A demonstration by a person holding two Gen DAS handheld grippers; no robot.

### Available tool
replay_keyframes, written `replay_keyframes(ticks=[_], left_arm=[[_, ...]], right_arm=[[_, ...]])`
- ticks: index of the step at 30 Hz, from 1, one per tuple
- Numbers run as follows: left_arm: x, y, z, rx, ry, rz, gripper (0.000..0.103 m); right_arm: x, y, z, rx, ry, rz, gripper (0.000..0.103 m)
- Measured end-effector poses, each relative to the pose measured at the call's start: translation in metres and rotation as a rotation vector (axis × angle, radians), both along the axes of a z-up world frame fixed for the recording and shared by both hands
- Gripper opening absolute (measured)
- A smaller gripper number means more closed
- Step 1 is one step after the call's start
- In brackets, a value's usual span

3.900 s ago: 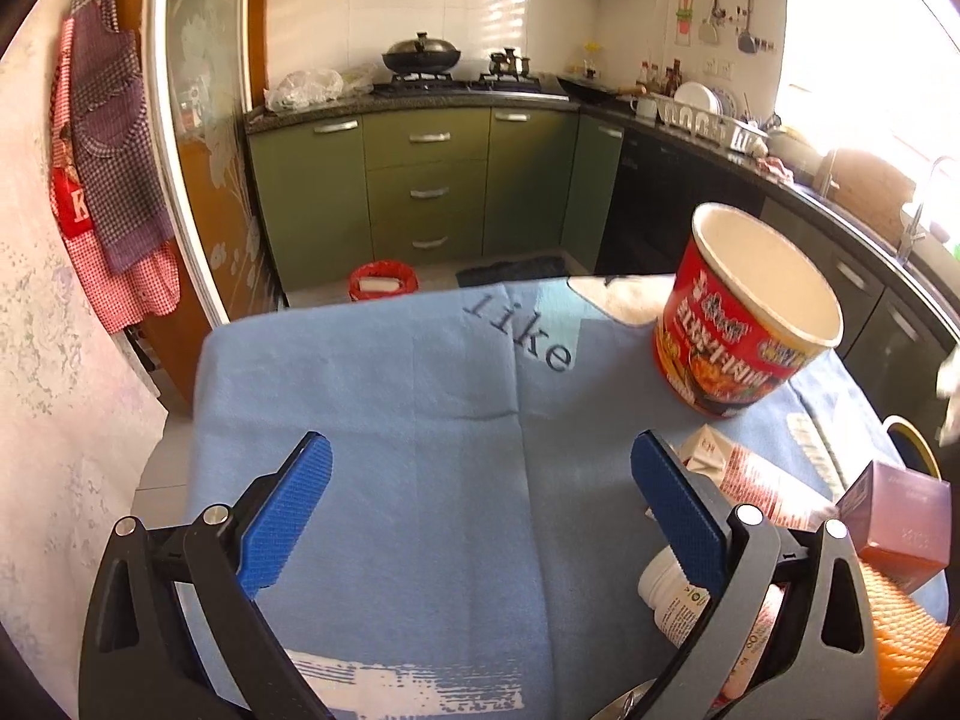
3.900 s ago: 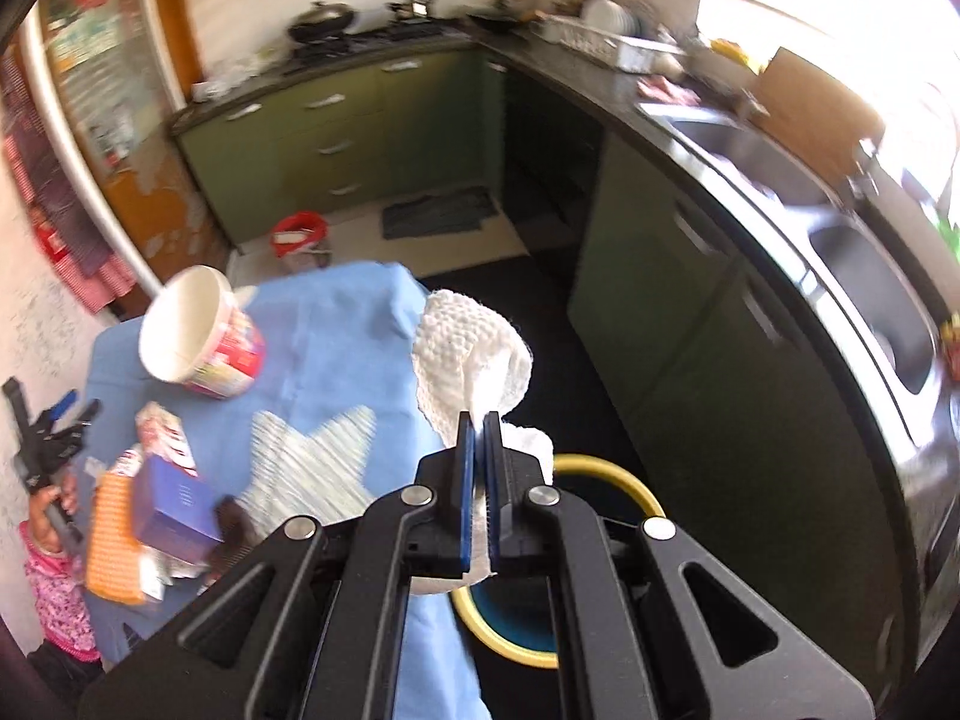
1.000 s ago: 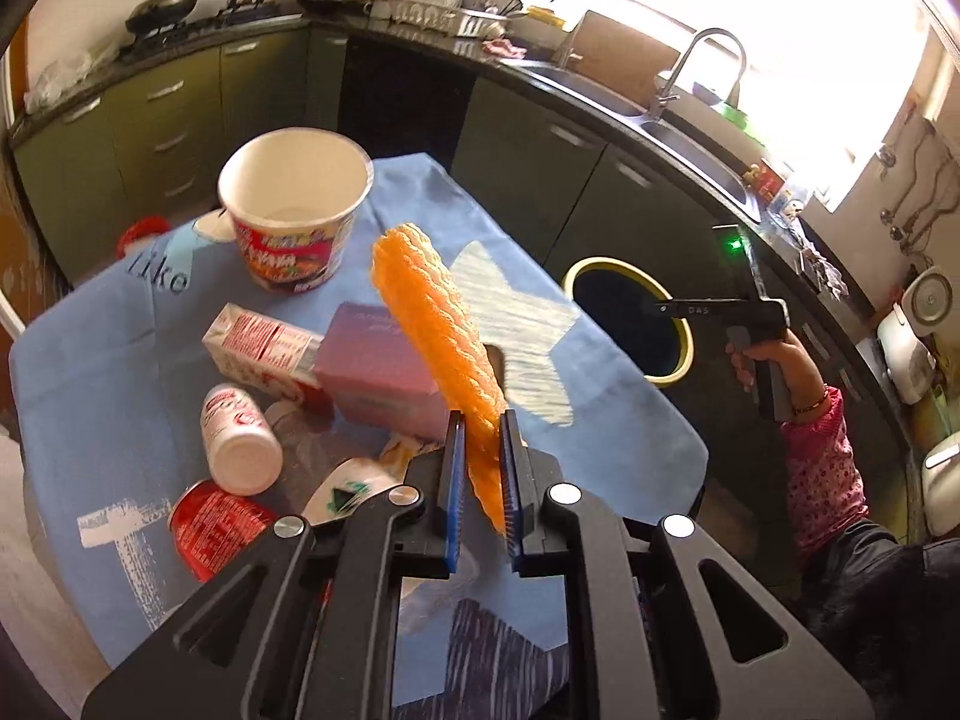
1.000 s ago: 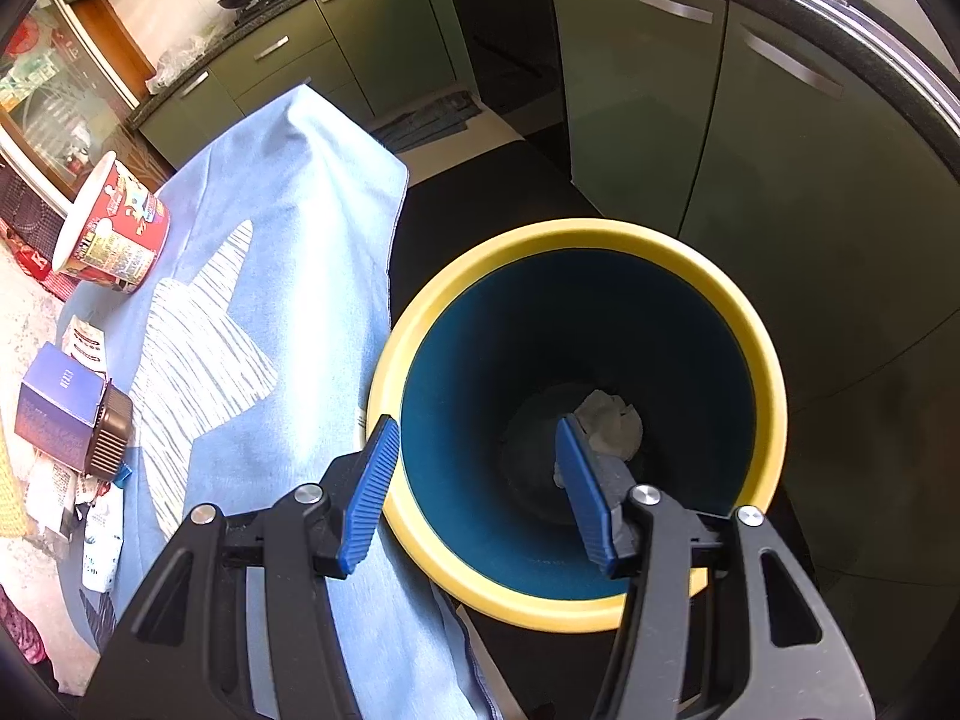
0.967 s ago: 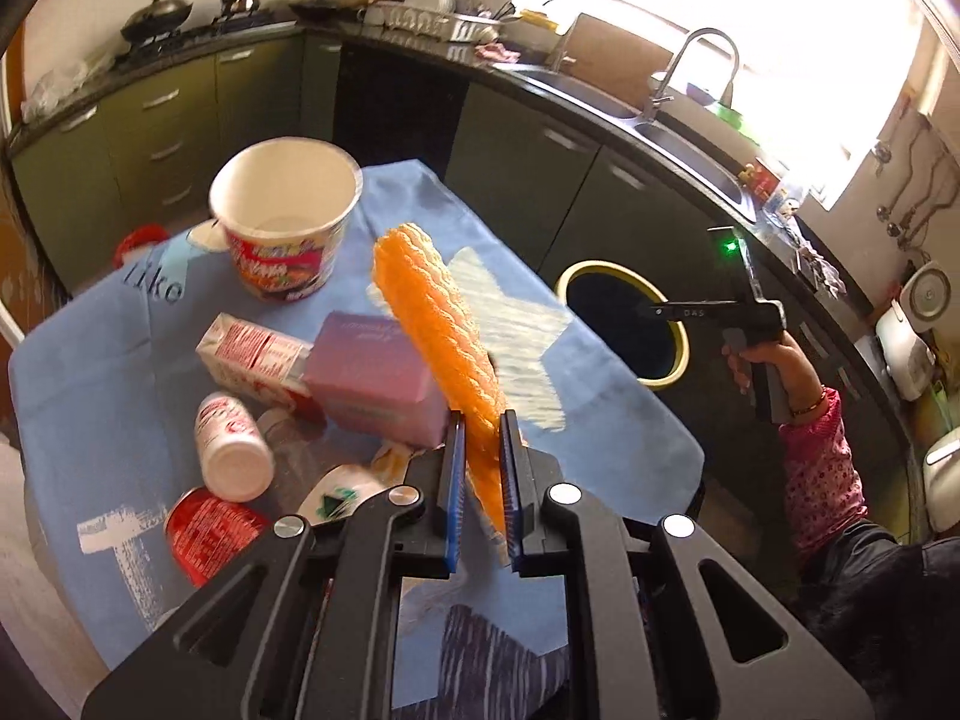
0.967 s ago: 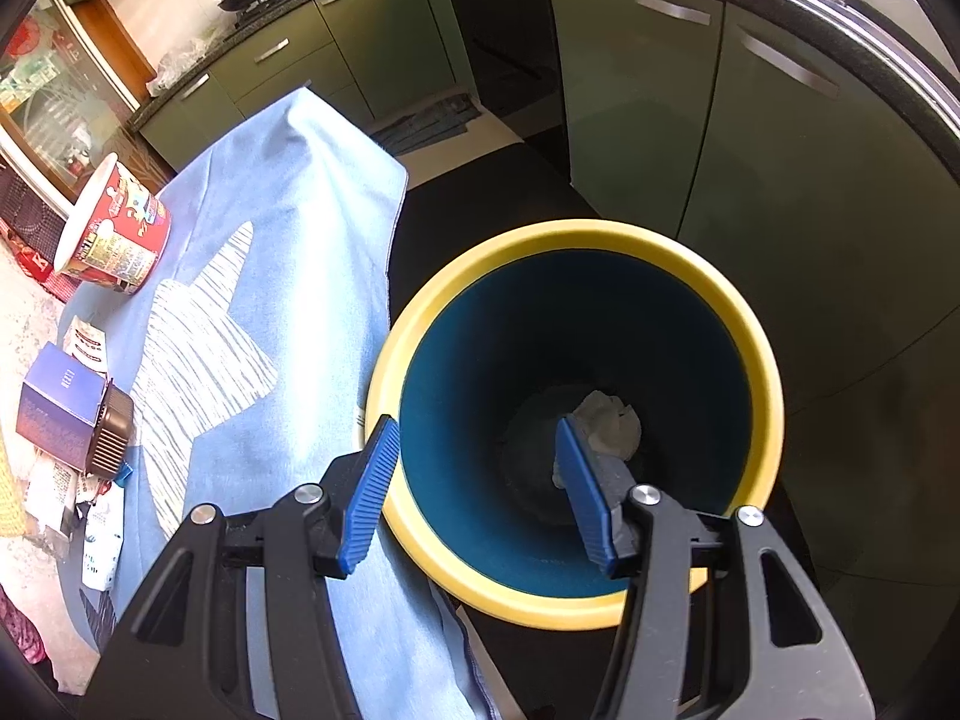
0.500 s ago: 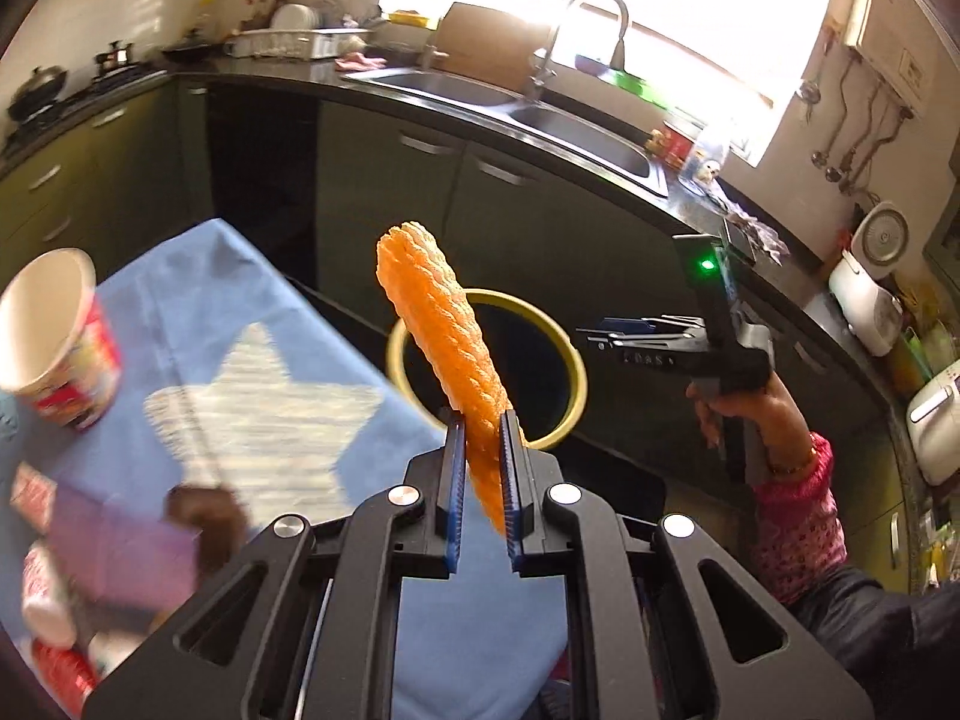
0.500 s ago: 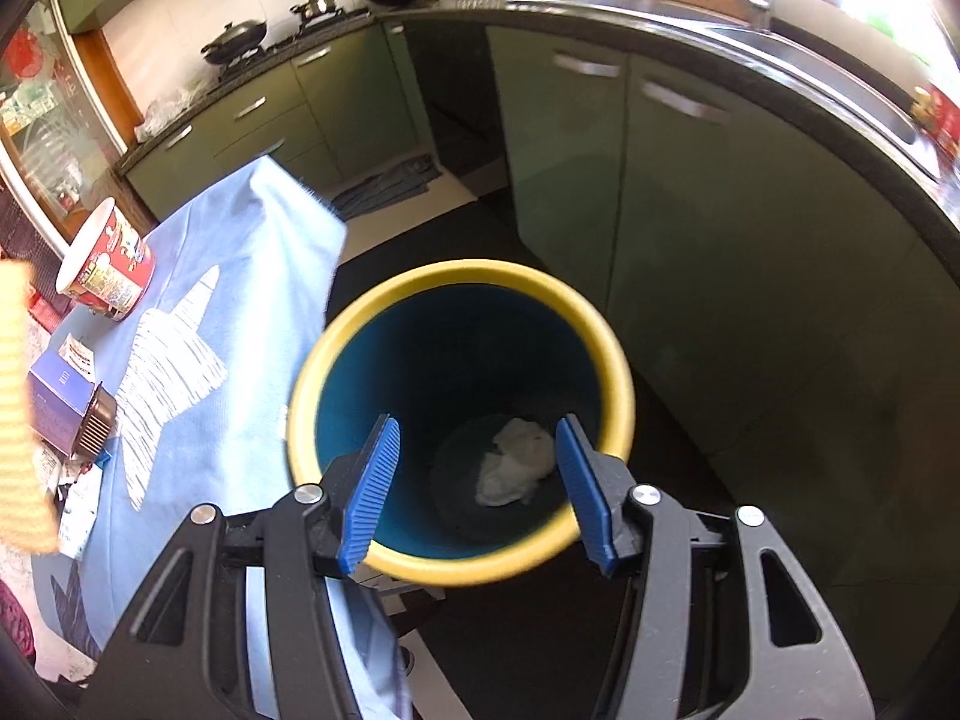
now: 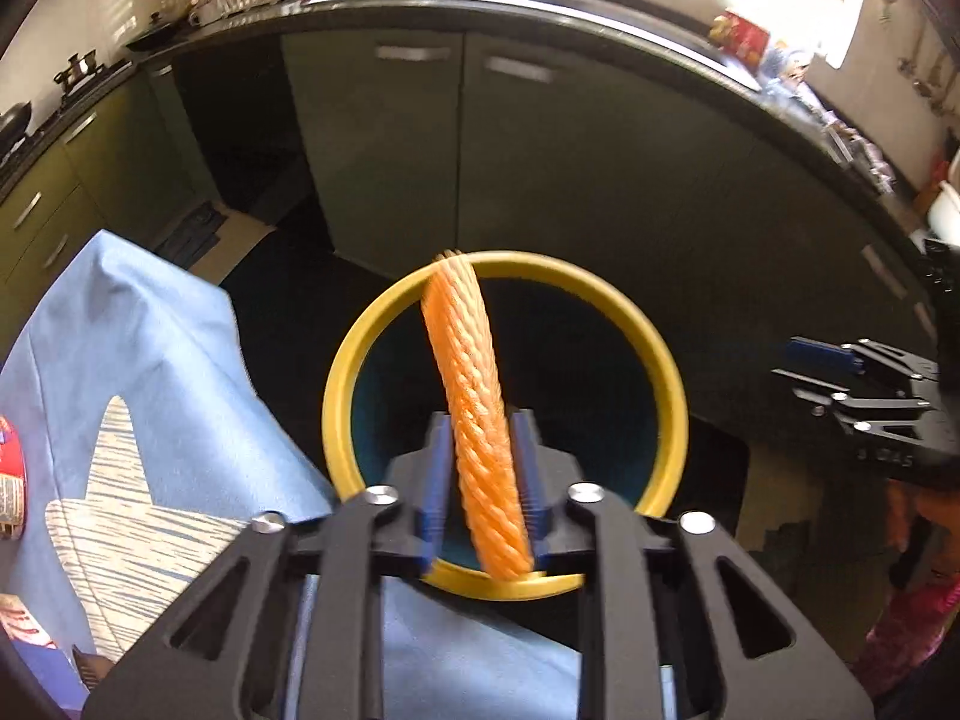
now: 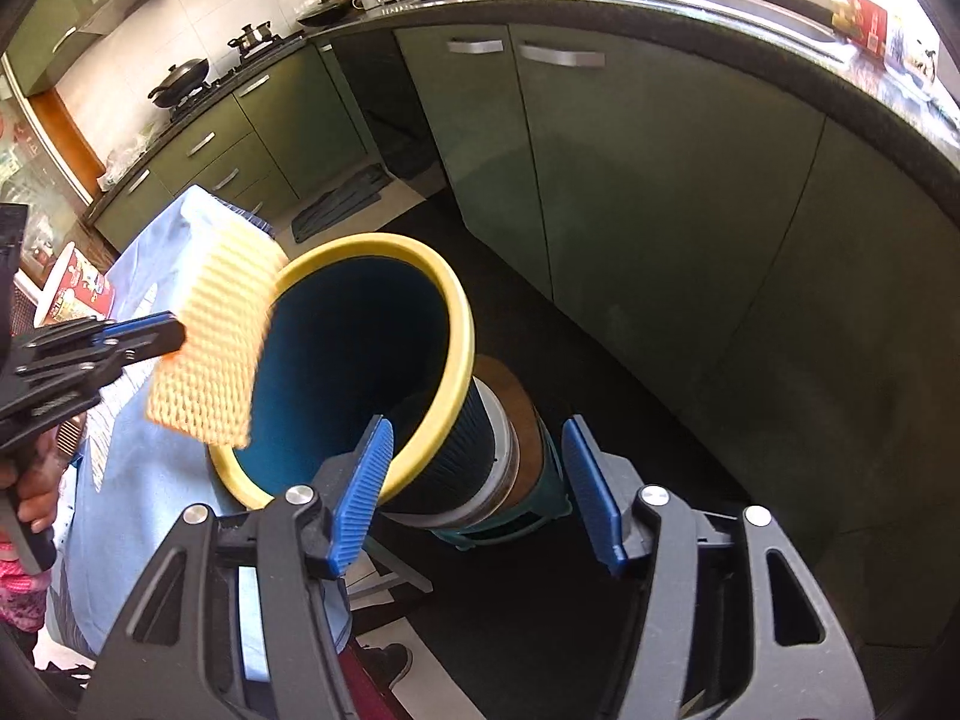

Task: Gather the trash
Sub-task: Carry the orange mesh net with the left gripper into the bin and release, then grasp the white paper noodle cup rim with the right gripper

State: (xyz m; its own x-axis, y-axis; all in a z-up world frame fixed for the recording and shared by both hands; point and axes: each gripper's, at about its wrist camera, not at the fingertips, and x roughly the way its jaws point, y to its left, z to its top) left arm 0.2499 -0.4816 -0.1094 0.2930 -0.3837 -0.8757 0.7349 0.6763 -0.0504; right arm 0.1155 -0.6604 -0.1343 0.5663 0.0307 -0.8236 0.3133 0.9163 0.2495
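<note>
Jaws: left just opening around orange net [image 9: 474, 396], right parted, empty | bin [image 9: 348, 372] beside blue-clothed table [image 9: 150, 360] | kitchen

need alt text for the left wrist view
The left gripper, its jaws just opening, has an orange foam net loose between them, right above a yellow-rimmed bin. A blue cloth lies at left, the right gripper at right, and dark green cabinets behind.

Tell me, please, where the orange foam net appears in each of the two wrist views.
Left wrist: the orange foam net stands at centre, between the left gripper pads, over the bin.
Right wrist: at left, beside the bin's rim.
Shared landmark: the yellow-rimmed bin.
</note>
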Motion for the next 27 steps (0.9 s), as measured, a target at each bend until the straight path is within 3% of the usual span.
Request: replay_keyframes(ticks=[1, 2, 7, 15, 22, 27], left_arm=[[0.0, 0.0, -0.001, 0.01, 0.001, 0.005, 0.05], [-0.001, 0.001, -0.001, 0.017, -0.005, 0.01, 0.056], [-0.012, 0.03, 0.025, -0.032, -0.026, 0.032, 0.057], [-0.041, 0.159, 0.104, -0.203, -0.148, 0.128, 0.076], [-0.046, 0.308, 0.143, -0.243, -0.329, 0.39, 0.085], [-0.033, 0.416, 0.148, -0.242, -0.422, 0.61, 0.089]], right_arm=[[0.001, -0.001, -0.001, 0.001, -0.001, 0.002, 0.058], [0.003, -0.001, -0.002, 0.003, -0.003, 0.004, 0.059], [0.011, 0.012, -0.002, 0.009, -0.01, 0.037, 0.059], [0.028, 0.057, 0.012, -0.032, -0.007, 0.111, 0.059], [0.064, 0.12, 0.043, -0.094, -0.02, 0.218, 0.059], [0.103, 0.178, 0.076, -0.142, -0.047, 0.318, 0.059]])
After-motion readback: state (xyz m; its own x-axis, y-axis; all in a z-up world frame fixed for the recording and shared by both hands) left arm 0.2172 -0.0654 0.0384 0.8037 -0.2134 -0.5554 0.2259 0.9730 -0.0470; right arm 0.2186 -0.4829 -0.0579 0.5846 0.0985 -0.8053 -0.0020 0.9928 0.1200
